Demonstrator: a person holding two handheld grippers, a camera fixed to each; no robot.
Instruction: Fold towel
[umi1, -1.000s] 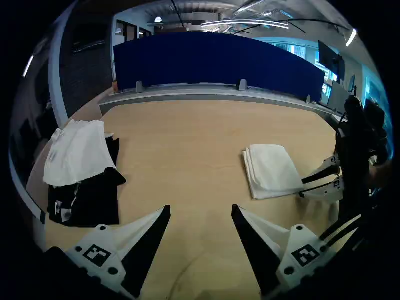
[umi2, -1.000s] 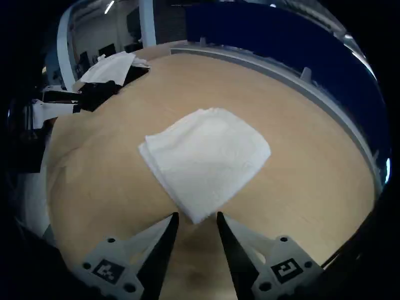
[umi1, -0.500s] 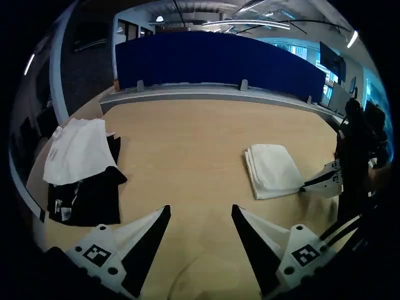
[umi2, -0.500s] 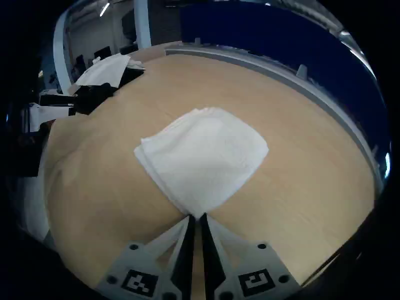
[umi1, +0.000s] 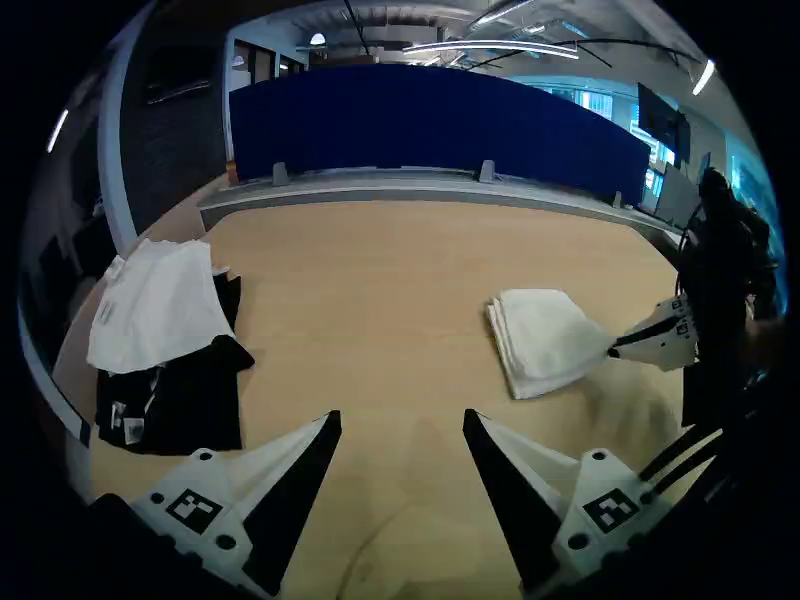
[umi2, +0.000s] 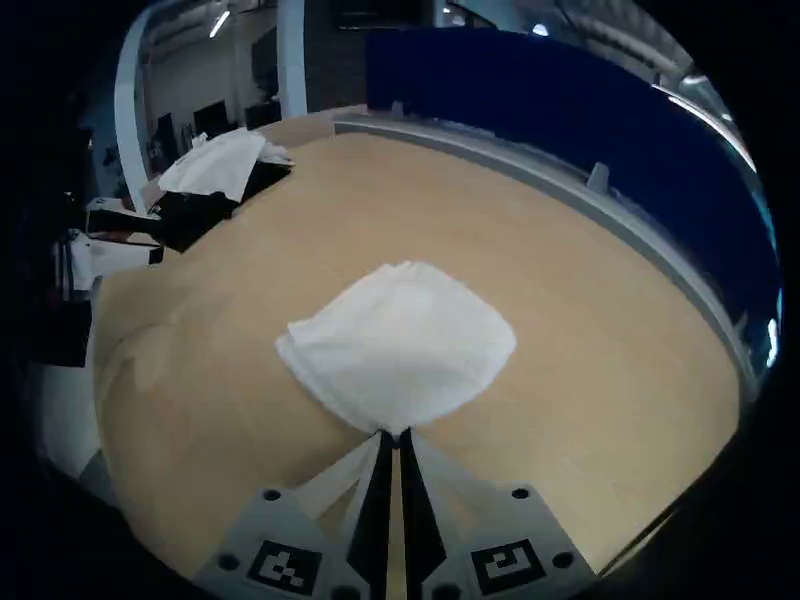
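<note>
Square coded markers (umi2: 275, 568) sit on the fingers. The right hand-held gripper (umi2: 390, 440) clamps the near corner of the folded towel (umi2: 400, 340) on the worktop (umi2: 580, 330). The left hand-held gripper (umi1: 400, 425) has its fingers apart, well away from the towel.

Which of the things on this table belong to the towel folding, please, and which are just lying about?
Job in hand: folded white cloth towel; right claw, shut on its near corner; left claw, open above the light wooden table.
Lying about: white garment on black garments at the table's edge; blue fabric partition behind.
</note>
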